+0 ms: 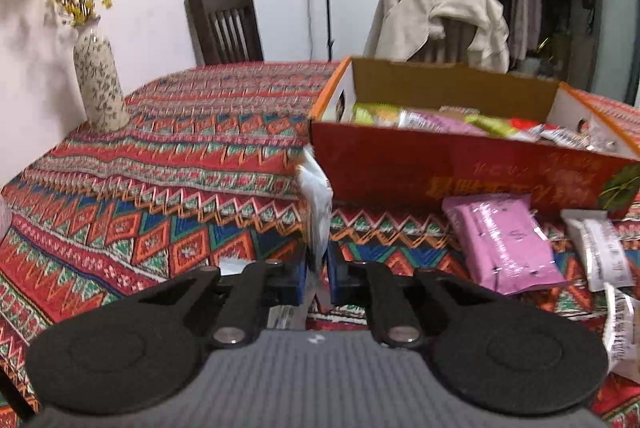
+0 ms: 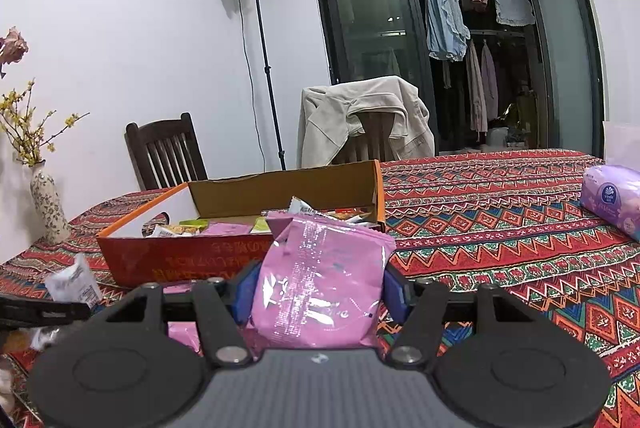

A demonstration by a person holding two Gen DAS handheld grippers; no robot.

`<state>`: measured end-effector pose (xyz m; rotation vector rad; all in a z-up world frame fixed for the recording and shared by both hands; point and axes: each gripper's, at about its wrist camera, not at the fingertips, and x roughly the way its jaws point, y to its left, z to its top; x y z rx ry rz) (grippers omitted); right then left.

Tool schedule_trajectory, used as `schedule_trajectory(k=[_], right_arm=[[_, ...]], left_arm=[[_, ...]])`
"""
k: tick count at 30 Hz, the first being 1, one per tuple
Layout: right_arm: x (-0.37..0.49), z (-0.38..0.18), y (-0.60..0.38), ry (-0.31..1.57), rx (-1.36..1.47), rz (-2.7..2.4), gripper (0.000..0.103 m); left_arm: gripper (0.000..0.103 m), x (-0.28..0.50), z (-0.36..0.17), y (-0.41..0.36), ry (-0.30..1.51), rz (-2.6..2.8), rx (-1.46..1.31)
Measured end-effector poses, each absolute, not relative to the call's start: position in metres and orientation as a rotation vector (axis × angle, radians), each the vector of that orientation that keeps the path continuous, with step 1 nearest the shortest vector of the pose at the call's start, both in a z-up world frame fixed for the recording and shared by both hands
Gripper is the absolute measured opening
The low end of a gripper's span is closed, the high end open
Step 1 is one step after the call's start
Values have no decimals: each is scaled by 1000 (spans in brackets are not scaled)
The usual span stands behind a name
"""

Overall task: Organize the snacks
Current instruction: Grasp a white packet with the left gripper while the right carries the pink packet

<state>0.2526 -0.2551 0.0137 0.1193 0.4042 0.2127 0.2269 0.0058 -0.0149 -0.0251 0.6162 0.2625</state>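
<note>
Altogether two claws (image 1: 318, 284) (image 2: 320, 288), two gripped packets (image 1: 318, 212) (image 2: 320, 276).

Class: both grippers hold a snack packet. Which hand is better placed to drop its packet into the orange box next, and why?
Probably the right. The right gripper holds its pink packet raised directly facing the orange box; the left gripper pinches a white packet low, beside the box's corner.

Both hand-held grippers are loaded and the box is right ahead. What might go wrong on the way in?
1. The left hand-held gripper pinches its white packet only by the lower edge, so the packet could slip or flop.
2. The right hand-held gripper holds a puffy pink packet; squeezing may crush it.
3. The orange cardboard box is already crowded with snacks; its near wall could catch a low packet.
</note>
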Motion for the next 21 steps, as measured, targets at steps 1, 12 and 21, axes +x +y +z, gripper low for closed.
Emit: schedule_trajectory(k=[1, 12, 21], right_arm=[[253, 13, -255, 405, 118, 212, 61], [253, 13, -253, 396, 114, 217, 61], [244, 36, -242, 336, 62, 269, 61]], left_arm=[[11, 223, -13, 6, 602, 249, -29], [11, 200, 12, 12, 493, 156, -61], [11, 203, 41, 8, 417, 97, -63]])
